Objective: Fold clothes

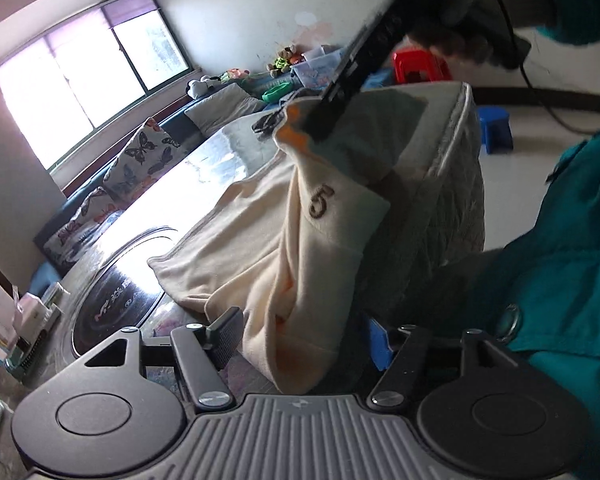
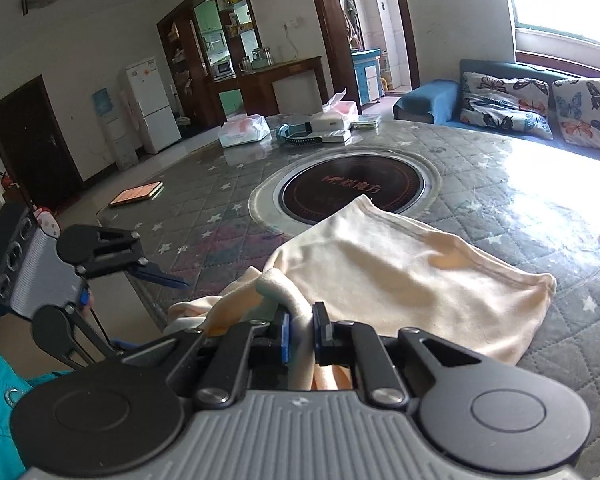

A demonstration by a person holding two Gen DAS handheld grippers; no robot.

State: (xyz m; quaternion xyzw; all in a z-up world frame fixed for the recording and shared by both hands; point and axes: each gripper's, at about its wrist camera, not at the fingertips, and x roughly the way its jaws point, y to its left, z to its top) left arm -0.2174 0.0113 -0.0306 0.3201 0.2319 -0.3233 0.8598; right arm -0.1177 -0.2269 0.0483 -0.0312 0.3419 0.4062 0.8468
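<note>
While the right tool [image 2: 300,334] pinches the cream garment [image 2: 400,276] and the left tool [image 1: 300,344] gapes beside it, that bunched cloth could slip off the desk [image 2: 480,208].

A: Where is free room lying? 
B: The grey quilted star-print table cover [image 2: 480,200] is staying bare right of the round black inset hotplate [image 2: 352,190].
A: And obstacles? 
B: White tissue packs [image 2: 244,130] and boxes [image 2: 332,124] are crowding the far edge.

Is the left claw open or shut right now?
Open: the left claw has its fingers spread, gripping nothing, beside the cream garment.
</note>
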